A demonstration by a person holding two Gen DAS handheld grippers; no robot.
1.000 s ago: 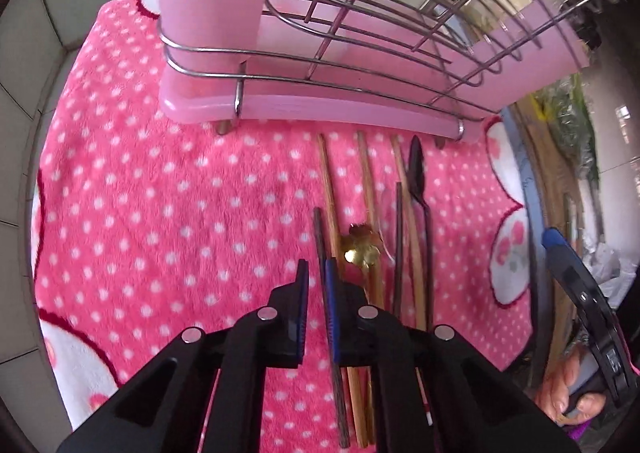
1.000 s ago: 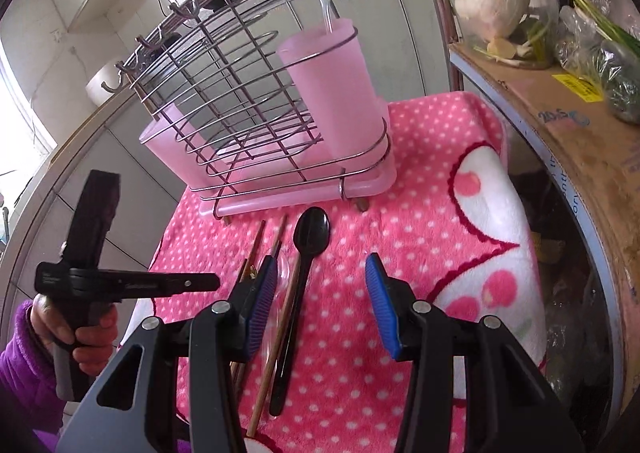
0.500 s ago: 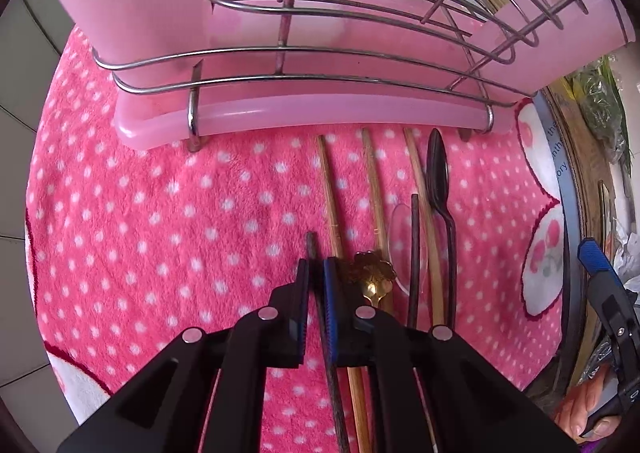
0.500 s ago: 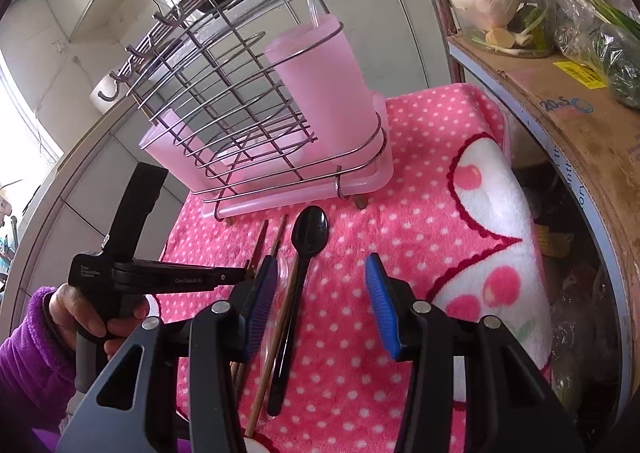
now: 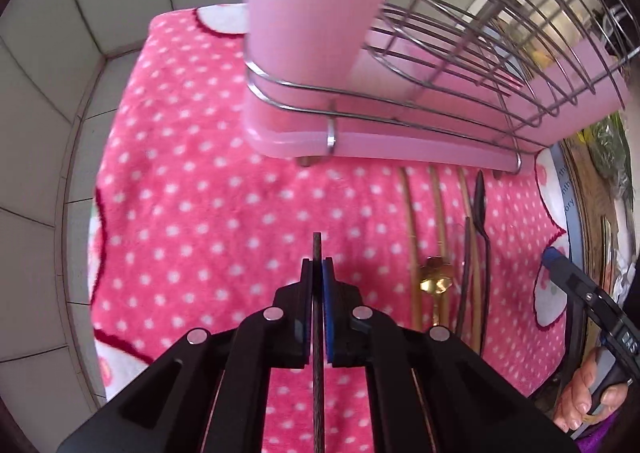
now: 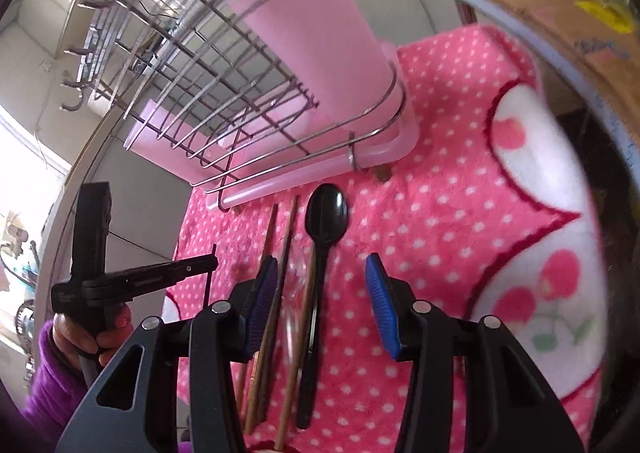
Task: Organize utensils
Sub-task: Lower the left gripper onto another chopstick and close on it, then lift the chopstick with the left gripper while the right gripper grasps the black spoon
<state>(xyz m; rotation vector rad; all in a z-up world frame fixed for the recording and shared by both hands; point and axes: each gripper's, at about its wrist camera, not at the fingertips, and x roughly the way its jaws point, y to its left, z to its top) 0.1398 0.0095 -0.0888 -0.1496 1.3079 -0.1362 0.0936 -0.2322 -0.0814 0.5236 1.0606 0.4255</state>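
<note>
Picking up, one piece at a time: left gripper (image 5: pixel 317 273) clamped on a thin dark chopstick (image 5: pixel 317 249), lifted clear of the pink dotted towel (image 5: pixel 192 213), near its middle. Next, likely carrying it up and dropping it upright into the pink cup (image 5: pixel 308 13) at the rack (image 5: pixel 460 53) end. Right gripper (image 6: pixel 322 285) gaping, empty, above the black spoon (image 6: pixel 326 219) and remaining chopsticks (image 6: pixel 286 245) lying beside the rack's front edge.
</note>
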